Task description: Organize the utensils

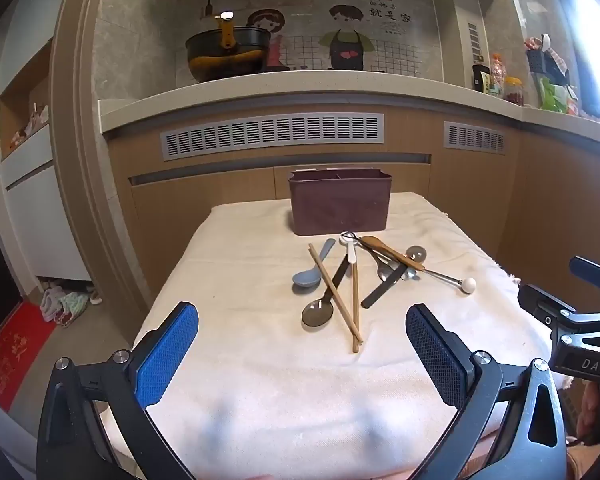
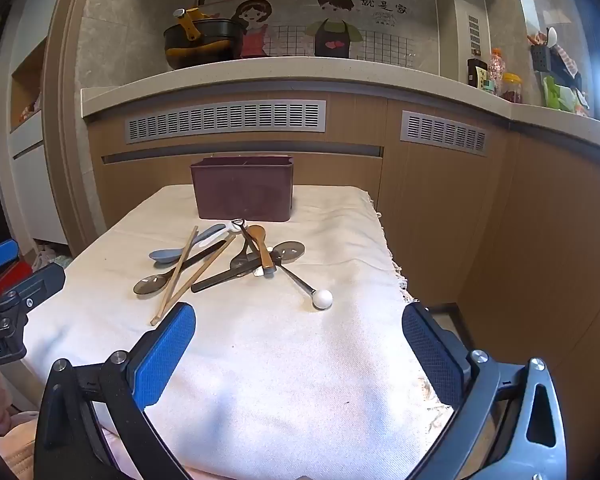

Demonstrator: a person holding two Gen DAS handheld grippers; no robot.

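A dark maroon utensil holder (image 1: 340,202) (image 2: 243,191) stands at the far end of a table covered with a white cloth (image 1: 260,380) (image 2: 284,360). In front of it lies a loose pile: a blue-grey spoon (image 1: 308,278) (image 2: 168,255), two wooden chopsticks (image 1: 334,294) (image 2: 178,276), a black-handled metal spoon (image 1: 318,313) (image 2: 150,284), a wooden-handled tool (image 1: 392,254) (image 2: 262,246), and a metal tool with a white ball end (image 1: 468,285) (image 2: 323,298). My left gripper (image 1: 302,322) is open and empty near the pile. My right gripper (image 2: 299,322) is open and empty too.
The table's edges drop off left and right. Wooden cabinets with vent grilles (image 1: 272,134) stand behind it. The counter above holds a black pot (image 1: 228,54) and jars (image 1: 512,90). The right gripper's body (image 1: 580,320) shows at the left view's right edge.
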